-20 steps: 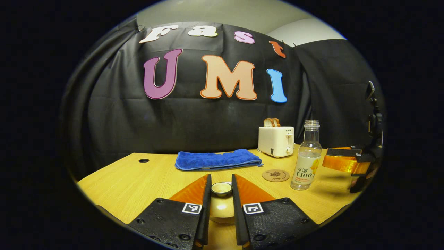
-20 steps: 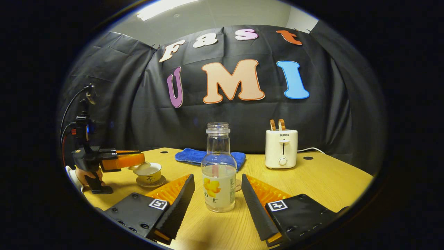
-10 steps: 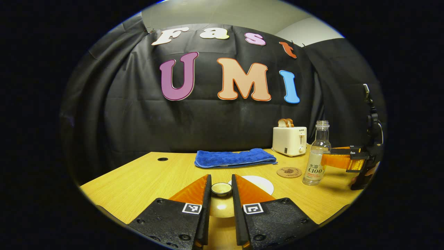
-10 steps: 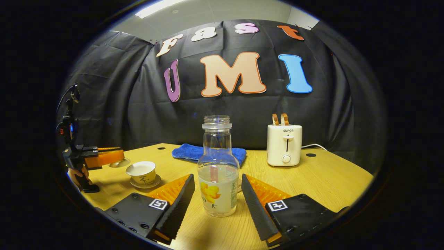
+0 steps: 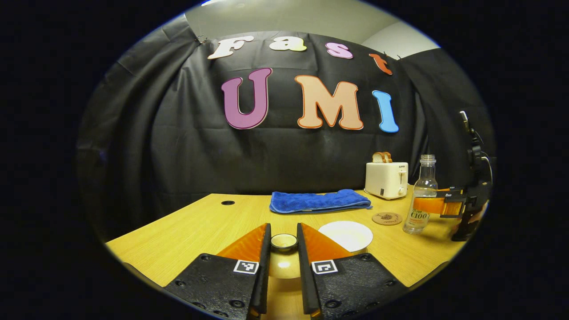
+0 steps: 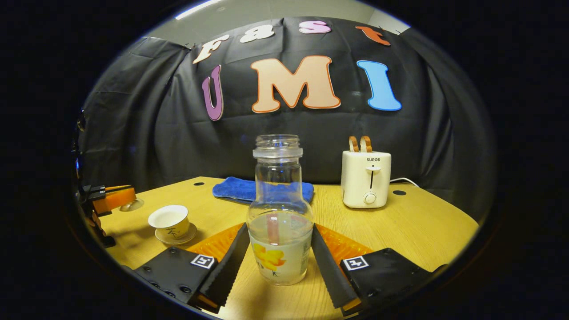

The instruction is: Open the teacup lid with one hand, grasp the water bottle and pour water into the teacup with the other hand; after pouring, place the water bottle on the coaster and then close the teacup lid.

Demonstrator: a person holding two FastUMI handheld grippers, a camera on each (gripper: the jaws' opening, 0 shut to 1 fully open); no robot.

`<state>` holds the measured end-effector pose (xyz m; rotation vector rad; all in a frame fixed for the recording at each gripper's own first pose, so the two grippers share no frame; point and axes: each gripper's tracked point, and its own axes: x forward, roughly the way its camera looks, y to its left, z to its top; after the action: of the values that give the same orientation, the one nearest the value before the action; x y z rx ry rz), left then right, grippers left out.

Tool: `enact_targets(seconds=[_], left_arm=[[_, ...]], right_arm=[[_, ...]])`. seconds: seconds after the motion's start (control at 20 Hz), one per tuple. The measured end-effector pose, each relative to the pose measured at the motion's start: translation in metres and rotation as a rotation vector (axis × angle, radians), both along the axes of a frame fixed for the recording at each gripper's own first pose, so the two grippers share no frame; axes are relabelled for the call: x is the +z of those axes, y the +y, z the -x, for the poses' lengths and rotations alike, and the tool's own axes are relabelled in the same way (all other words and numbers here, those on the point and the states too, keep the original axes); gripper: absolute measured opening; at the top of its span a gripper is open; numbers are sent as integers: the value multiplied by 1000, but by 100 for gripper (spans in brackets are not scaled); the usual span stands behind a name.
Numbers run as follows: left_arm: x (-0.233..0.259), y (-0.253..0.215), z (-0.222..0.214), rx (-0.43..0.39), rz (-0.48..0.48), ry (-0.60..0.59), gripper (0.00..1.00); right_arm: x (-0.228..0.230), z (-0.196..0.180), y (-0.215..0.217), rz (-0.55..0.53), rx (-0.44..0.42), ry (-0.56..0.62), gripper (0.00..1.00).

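We note the left gripper (image 5: 283, 266) clamped on the knob of the glossy cream ceramic teacup lid (image 5: 284, 258), both fingers pressing its sides; the lid is held off the cup. In the right gripper view the same gripper (image 6: 116, 198) sits at the far left with the lid (image 6: 132, 205) at its tip, raised above the table and just left of the cup.

The small white handleless teacup (image 6: 169, 220) stands open on its matching saucer (image 6: 175, 235) on the pale wooden table (image 6: 422, 226). In the left gripper view the cup's open mouth (image 5: 346, 234) shows just right of the fingers.

The right gripper (image 6: 276, 262) brackets the clear glass water bottle with a yellow flower label (image 6: 278, 222). The fingers lie close along both sides of the bottle's lower body; we cannot tell whether they press it. The bottle stands upright on the table, uncapped, roughly half full.

In the left gripper view the round brown cork coaster (image 5: 387, 218) lies just left of the bottle (image 5: 421, 200), bare.

Behind: a folded blue towel (image 5: 319, 201) and a cream two-slot toaster with toast (image 6: 366, 178).
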<state>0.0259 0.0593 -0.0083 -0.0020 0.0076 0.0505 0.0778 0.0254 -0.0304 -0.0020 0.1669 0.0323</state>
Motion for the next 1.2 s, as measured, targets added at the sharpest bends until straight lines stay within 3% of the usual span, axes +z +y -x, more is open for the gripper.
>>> enact_targets(seconds=[0.05, 0.1, 0.15, 0.35, 0.7, 0.95, 1.2], left_arm=[[0, 3, 1, 14, 1, 1, 28], [-1, 6, 1, 25, 1, 1, 29], [0, 7, 0, 30, 0, 0, 28], [0, 6, 1, 26, 1, 2, 29], [-1, 9, 2, 40, 0, 3, 28], [-1, 9, 2, 49, 0, 3, 28], [-1, 10, 1, 49, 1, 3, 29]], right_arm=[[0, -2, 0, 4, -7, 7, 80], [-3, -3, 0, 8, -12, 16, 88], [-3, -4, 1, 10, -15, 24, 88], [-6, -3, -3, 17, -39, 41, 80], [-4, 4, -7, 54, -62, 44, 80], [2, 7, -10, 137, -52, 106, 79], [45, -4, -7, 297, -38, 64, 79]])
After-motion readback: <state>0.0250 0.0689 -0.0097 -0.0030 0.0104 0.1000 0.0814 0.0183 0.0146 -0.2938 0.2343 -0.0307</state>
